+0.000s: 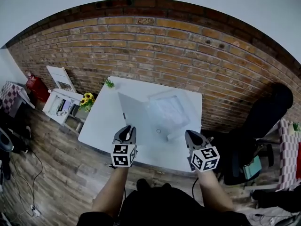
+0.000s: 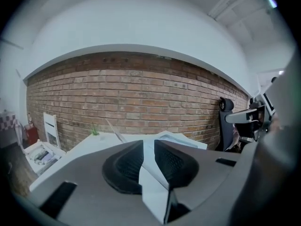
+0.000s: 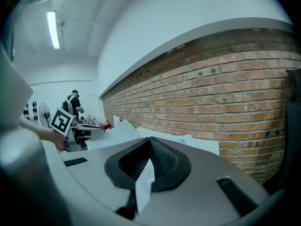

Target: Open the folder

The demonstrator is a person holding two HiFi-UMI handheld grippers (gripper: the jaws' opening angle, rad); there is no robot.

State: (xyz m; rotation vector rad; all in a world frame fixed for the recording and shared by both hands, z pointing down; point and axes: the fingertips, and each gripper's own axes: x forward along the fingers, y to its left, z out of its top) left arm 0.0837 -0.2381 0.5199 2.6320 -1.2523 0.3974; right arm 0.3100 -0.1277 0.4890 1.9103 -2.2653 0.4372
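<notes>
A folder lies open on the white table. Its grey cover stands tilted up at the left, and a clear plastic sleeve lies flat at the right. The left gripper view shows the raised cover and the sleeve ahead. My left gripper hovers over the table's near edge in front of the cover, its jaws a little apart with nothing between them. My right gripper is held over the near right edge, shut and empty. Neither gripper touches the folder.
A small ring-like bit and a white roll lie near the folder's front. A green sprig sits on the far left corner. Sunflowers and a white shelf stand left, a black chair right, a brick wall behind.
</notes>
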